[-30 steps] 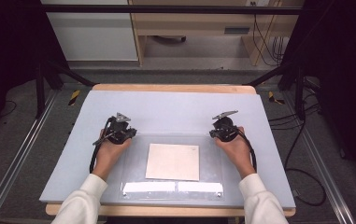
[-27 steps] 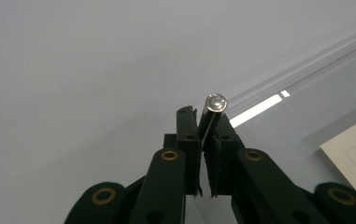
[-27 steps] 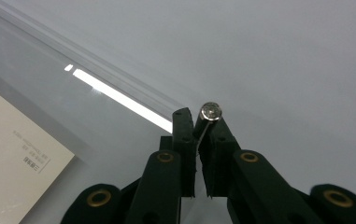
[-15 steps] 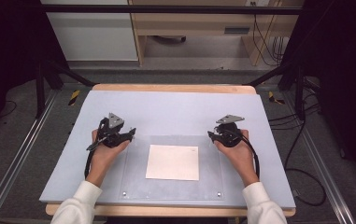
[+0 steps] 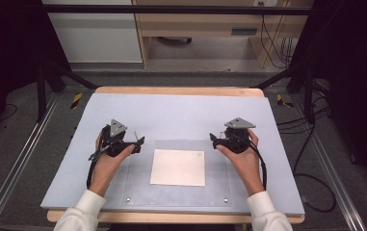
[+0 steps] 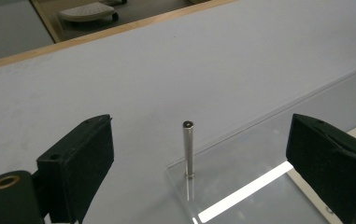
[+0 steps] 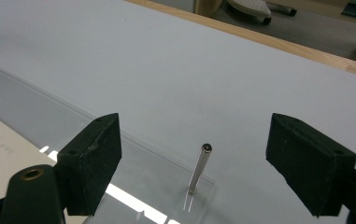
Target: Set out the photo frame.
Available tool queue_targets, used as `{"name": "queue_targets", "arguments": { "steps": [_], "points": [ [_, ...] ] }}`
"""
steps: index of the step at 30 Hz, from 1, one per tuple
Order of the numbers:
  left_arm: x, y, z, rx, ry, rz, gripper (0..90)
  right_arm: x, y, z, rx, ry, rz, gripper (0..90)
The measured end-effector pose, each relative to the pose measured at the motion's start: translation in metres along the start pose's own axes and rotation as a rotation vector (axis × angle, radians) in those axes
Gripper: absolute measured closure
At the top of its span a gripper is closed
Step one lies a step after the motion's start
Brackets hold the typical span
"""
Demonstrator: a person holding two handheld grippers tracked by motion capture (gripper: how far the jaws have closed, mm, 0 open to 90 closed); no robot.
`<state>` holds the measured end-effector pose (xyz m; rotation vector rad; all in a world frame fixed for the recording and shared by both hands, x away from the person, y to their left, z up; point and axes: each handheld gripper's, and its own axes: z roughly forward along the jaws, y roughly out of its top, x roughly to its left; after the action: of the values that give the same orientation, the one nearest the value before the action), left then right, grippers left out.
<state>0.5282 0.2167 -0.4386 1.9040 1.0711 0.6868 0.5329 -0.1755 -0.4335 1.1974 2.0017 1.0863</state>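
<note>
Grey matting covers the table [image 5: 181, 110], and nearest to the person a clear acrylic sheet [image 5: 137, 187] lies flat on it, with one cream paper square [image 5: 178, 167] under or on its middle; I cannot tell which. At the sheet's near edge two small screws [image 5: 127, 198] show, one toward each corner. At its two far corners stands one thin metal pin each, upright: the left pin [image 6: 188, 149] and the right pin [image 7: 199, 168], so two pins in all. I judge that the pins serve as handles, so that both hands can carry or place the sheet evenly.

Beyond the paper, the left gripper [image 5: 137, 141] and the right gripper [image 5: 214, 140] face each other at those far corners. Each one has its pin between its jaws, but the jaws stand wide apart and do not touch it; they have just been opening. It seems the sheet is set down and let go.

Farther away, the wooden edge [image 5: 176, 90] of the table ends the surface, and a cabinet [image 5: 94, 33] stands on the floor behind.
</note>
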Motion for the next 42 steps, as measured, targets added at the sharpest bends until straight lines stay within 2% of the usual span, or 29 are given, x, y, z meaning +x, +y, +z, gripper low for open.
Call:
{"name": "queue_targets", "arguments": {
  "steps": [2, 5, 8, 10, 14, 18, 21, 26, 30, 34, 39, 42],
  "points": [
    [-0.003, 0.001, 0.001, -0.004, 0.004, 0.001, 10.7, 0.001, 0.0, 0.003, 0.022, -0.002, -0.007, 20.3],
    [-0.006, 0.0, 0.005, 0.001, 0.016, 0.008, 15.5, 0.002, -0.002, 0.007, 0.043, -0.016, -0.021, 29.2],
    [-0.007, -0.003, 0.007, 0.003, 0.045, -0.008, 24.9, 0.004, -0.002, 0.009, 0.04, -0.029, -0.038, 41.6],
    [-0.006, -0.004, 0.008, 0.008, 0.055, -0.019, 36.1, 0.007, -0.001, 0.01, 0.038, -0.051, -0.056, 48.3],
    [-0.006, -0.006, 0.008, 0.001, 0.07, -0.031, 46.0, 0.009, -0.001, 0.013, 0.054, -0.068, -0.05, 55.4],
    [-0.006, -0.006, 0.008, -0.004, 0.079, -0.041, 49.6, 0.01, -0.002, 0.014, 0.051, -0.069, -0.042, 59.7],
    [-0.006, -0.007, 0.01, 0.003, 0.084, -0.049, 52.4, 0.01, -0.004, 0.016, 0.074, -0.083, -0.035, 61.8],
    [-0.008, -0.01, 0.017, 0.021, 0.08, -0.036, 57.9, 0.01, -0.01, 0.022, 0.11, -0.071, -0.016, 67.6],
    [-0.008, -0.012, 0.022, 0.032, 0.074, -0.045, 64.7, 0.008, -0.01, 0.022, 0.099, -0.077, 0.003, 77.7],
    [-0.008, -0.013, 0.025, 0.032, 0.074, -0.051, 67.6, 0.005, -0.011, 0.022, 0.097, -0.071, 0.019, 83.5],
    [-0.008, -0.013, 0.026, 0.021, 0.083, -0.047, 74.7, 0.002, -0.011, 0.022, 0.098, -0.056, 0.037, 85.0],
    [-0.006, -0.012, 0.025, 0.01, 0.088, -0.062, 78.8, 0.001, -0.011, 0.023, 0.099, -0.053, 0.038, 85.3]
  ]
}}
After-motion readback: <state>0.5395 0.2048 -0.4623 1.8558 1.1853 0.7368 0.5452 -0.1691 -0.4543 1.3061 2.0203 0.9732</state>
